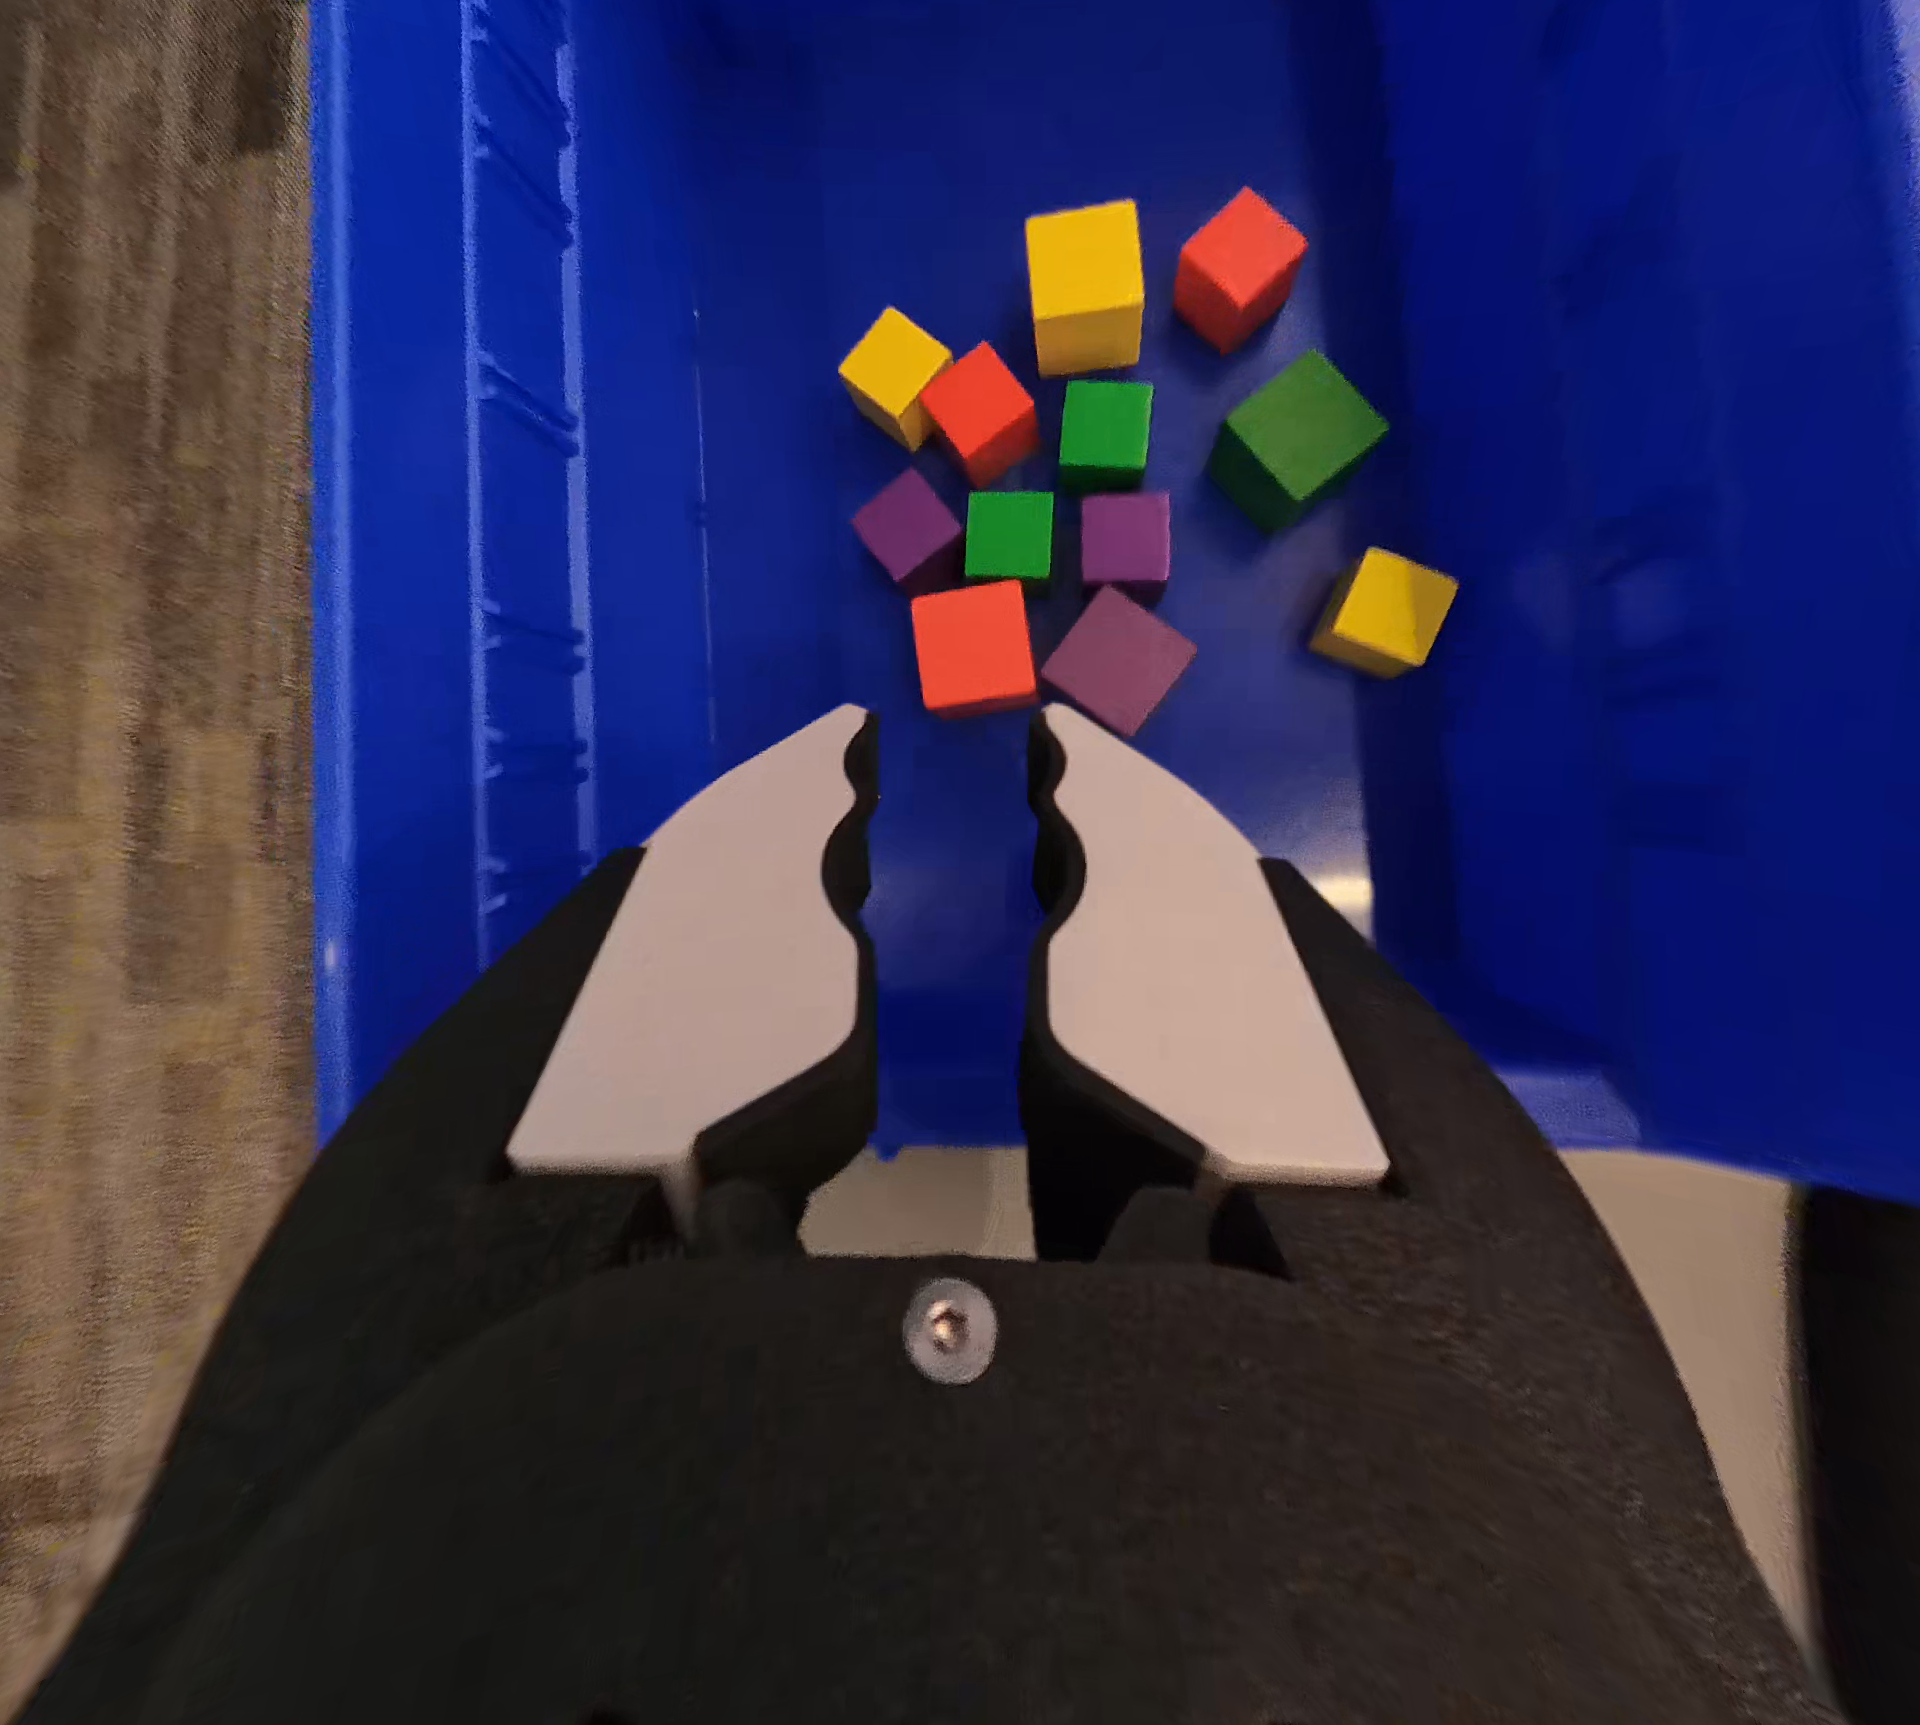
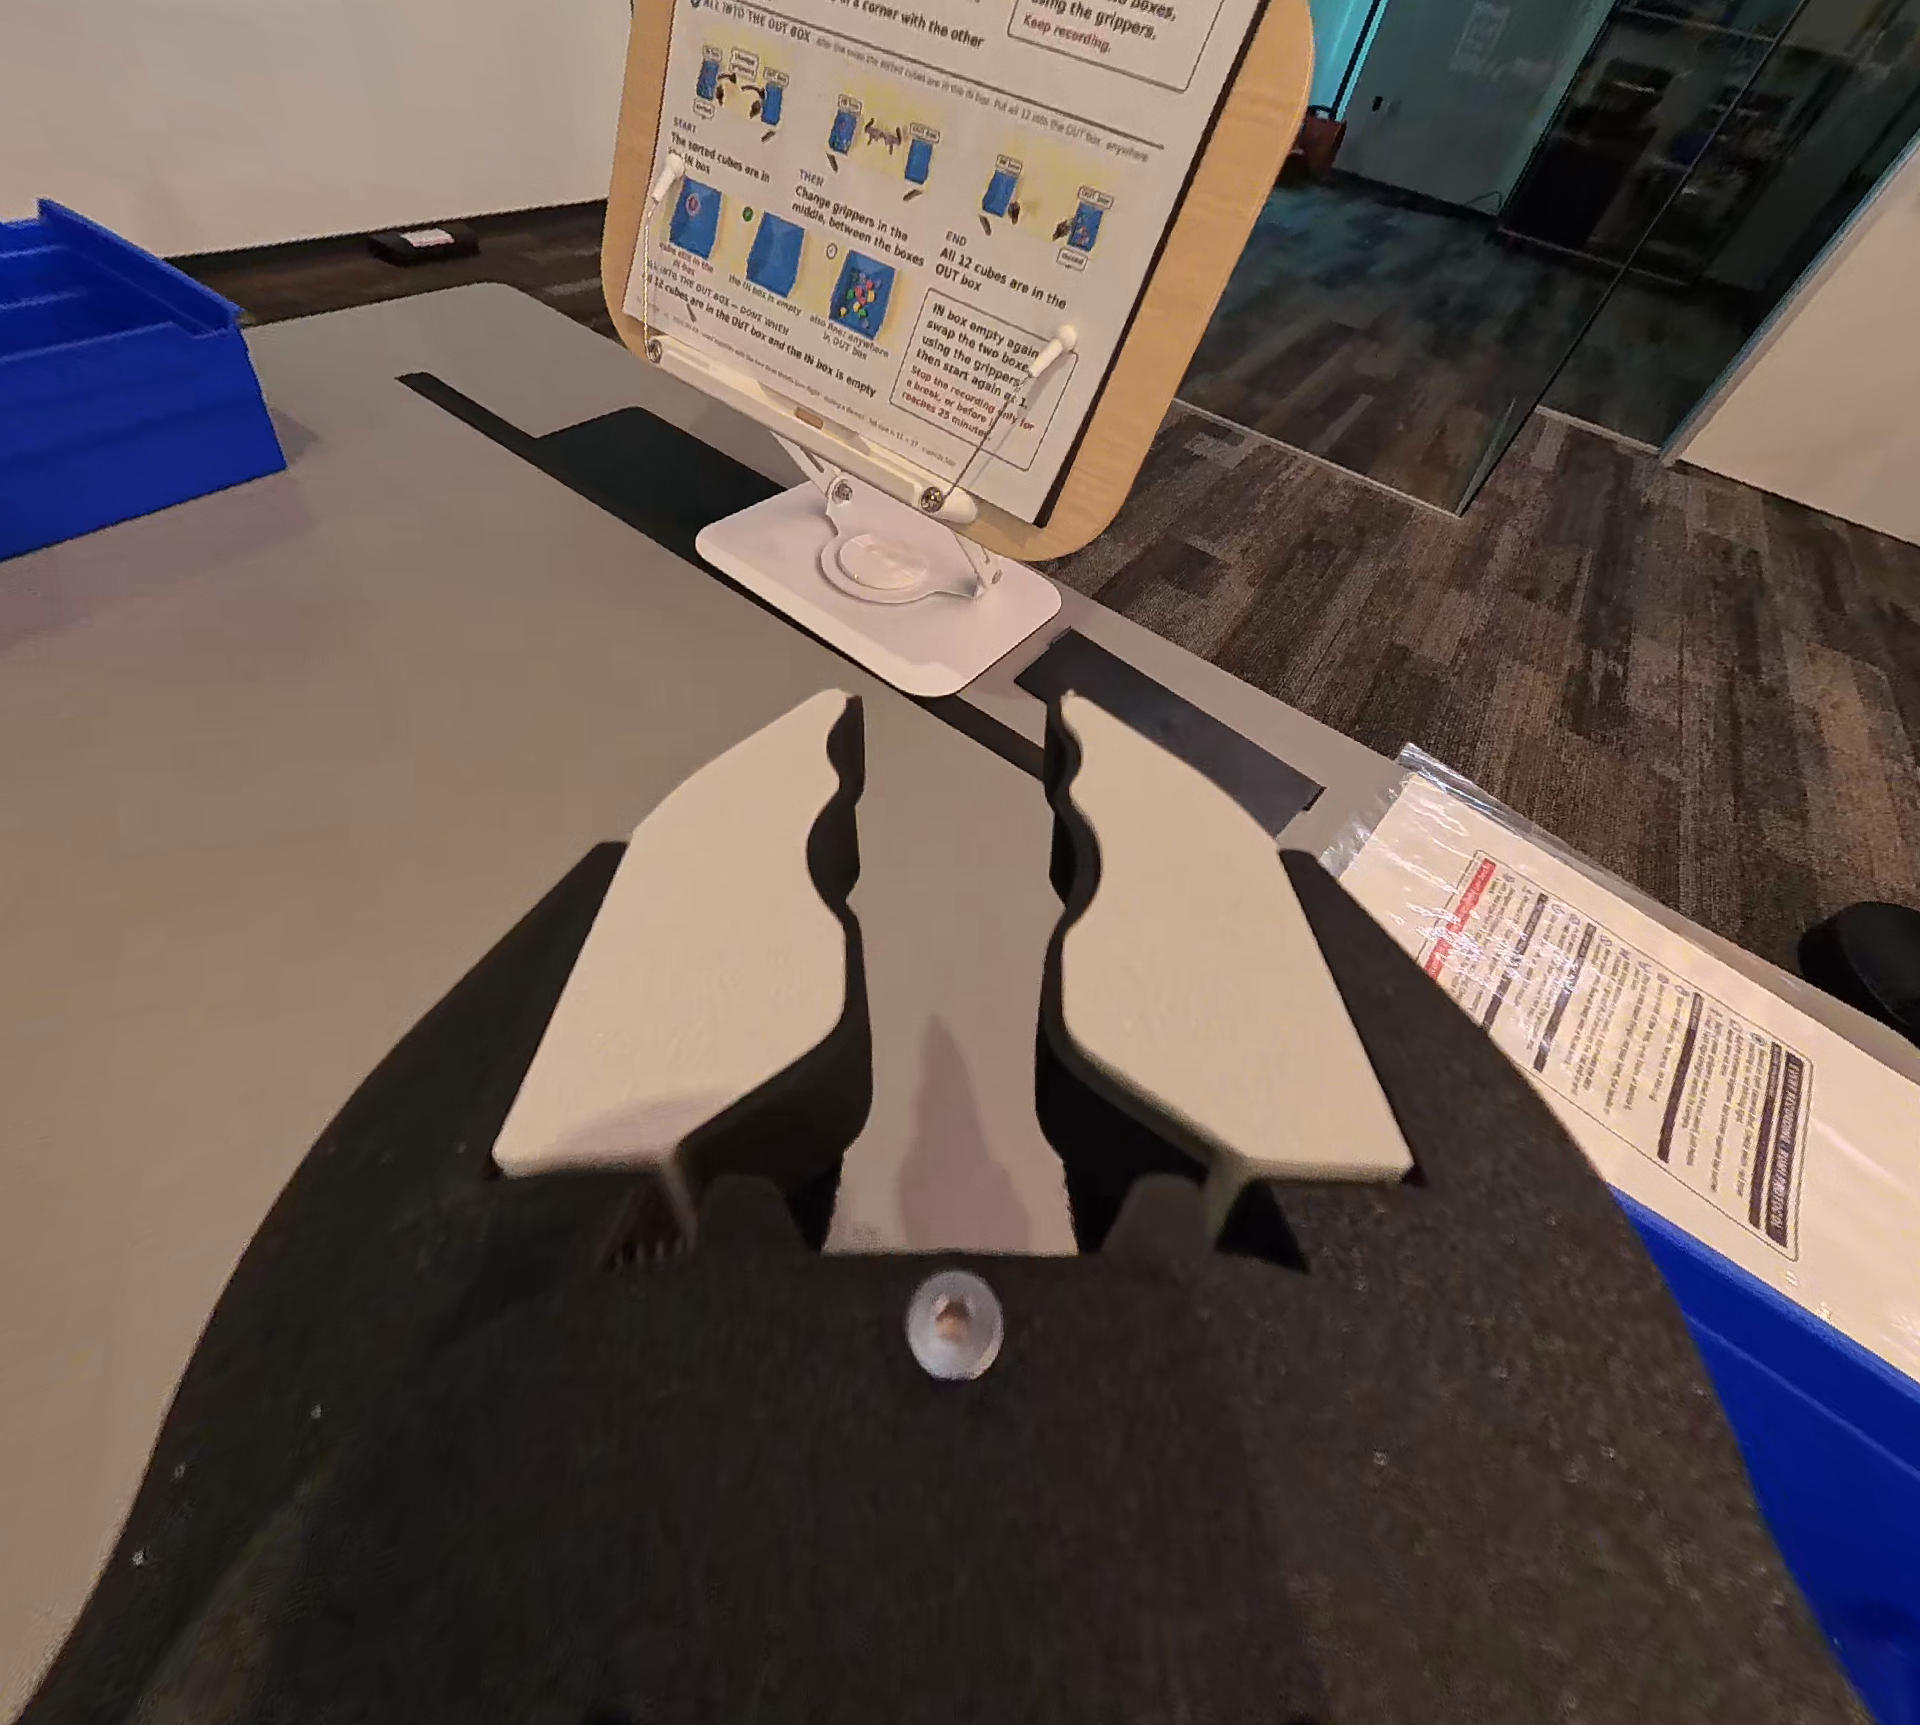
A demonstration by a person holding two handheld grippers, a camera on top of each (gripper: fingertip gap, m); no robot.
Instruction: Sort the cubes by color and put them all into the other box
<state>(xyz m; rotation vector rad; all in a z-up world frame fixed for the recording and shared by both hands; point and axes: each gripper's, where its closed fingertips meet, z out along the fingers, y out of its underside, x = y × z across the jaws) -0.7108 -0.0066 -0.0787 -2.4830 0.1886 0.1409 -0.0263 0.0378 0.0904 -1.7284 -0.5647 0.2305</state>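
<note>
The left gripper (image 1: 951,719) hangs over the blue box (image 1: 416,532) with its jaws parted and nothing between them. The cubes all lie ahead of its tips, on the box floor, mixed in colour and bunched together. Nearest is the red cube (image 1: 972,647), straight ahead of the gap and a touch toward the left finger, one flat face square to the jaws. Just beside it on the right, ahead of the right fingertip, lies a purple cube (image 1: 1118,659) turned corner-on. Farther ahead sit the green cube (image 1: 1008,534) and more purple, green, red and yellow ones; one yellow cube (image 1: 1384,611) lies apart, well off to the right.

The right gripper (image 2: 951,709) is also released and empty, pointing over the grey table (image 2: 312,792) toward the instruction board on its stand (image 2: 935,148), with no cube ahead of it. A blue box (image 2: 114,387) shows far to its left and another blue edge at its lower right.

I judge the left gripper the nearer one: a short, straight advance would bracket the red cube, though the purple neighbour may crowd the right finger
</note>
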